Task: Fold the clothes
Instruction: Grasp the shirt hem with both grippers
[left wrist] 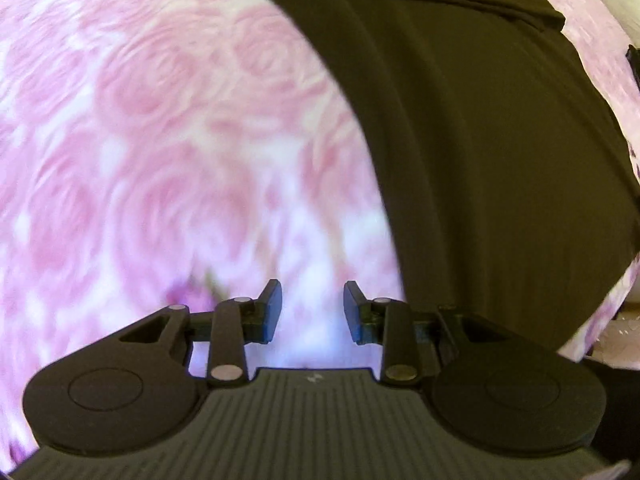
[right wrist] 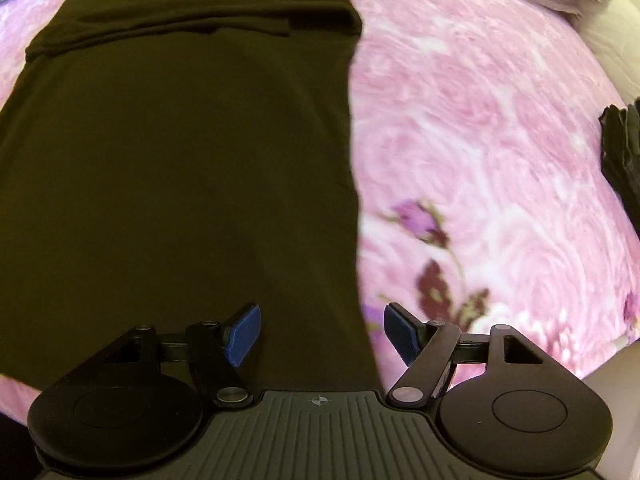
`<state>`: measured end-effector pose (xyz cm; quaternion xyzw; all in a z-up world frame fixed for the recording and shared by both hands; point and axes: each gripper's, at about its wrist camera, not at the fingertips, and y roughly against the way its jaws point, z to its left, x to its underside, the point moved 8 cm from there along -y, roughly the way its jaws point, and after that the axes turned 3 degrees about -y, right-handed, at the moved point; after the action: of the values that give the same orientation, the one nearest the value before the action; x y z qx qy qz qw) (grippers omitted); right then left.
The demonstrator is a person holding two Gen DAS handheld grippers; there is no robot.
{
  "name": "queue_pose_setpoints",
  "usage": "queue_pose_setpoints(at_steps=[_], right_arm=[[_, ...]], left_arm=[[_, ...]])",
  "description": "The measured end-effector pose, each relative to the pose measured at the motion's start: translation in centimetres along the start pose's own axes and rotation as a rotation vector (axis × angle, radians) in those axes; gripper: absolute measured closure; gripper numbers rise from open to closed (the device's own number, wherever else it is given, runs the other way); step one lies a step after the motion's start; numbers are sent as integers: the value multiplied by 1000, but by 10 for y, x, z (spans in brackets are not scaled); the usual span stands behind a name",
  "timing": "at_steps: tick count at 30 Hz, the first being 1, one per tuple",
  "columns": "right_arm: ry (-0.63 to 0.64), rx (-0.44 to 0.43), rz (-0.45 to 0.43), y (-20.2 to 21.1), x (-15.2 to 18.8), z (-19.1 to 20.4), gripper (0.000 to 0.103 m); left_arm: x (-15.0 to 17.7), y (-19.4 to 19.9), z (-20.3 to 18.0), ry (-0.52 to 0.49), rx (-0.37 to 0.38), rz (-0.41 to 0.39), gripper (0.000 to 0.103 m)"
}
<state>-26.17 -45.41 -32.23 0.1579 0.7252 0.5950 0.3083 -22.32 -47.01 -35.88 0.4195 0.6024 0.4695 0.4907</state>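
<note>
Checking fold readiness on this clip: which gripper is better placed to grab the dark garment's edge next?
Probably the right gripper: it is open, straddling the dark garment's side edge. The left gripper, also open, has only the pink floral cover between its fingers.

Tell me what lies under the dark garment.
The dark garment lies flat on a pink rose-print bedspread, which shows all around it. Whatever sits directly beneath the cloth is covered and cannot be seen.
</note>
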Motion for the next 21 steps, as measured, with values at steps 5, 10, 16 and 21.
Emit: queue_pose_setpoints(at_steps=[5, 10, 16, 21], right_arm=[[233, -107, -64, 9, 16, 2, 31], [542, -190, -91, 15, 51, 18, 31], [803, -118, -110, 10, 101, 19, 31], [1085, 22, -208, -3, 128, 29, 31]], left_arm=[[45, 31, -33, -100, -81, -39, 74], [72, 22, -106, -311, -104, -23, 68], [100, -11, -162, -639, -194, 29, 66], [115, -16, -171, -853, -315, -22, 55]])
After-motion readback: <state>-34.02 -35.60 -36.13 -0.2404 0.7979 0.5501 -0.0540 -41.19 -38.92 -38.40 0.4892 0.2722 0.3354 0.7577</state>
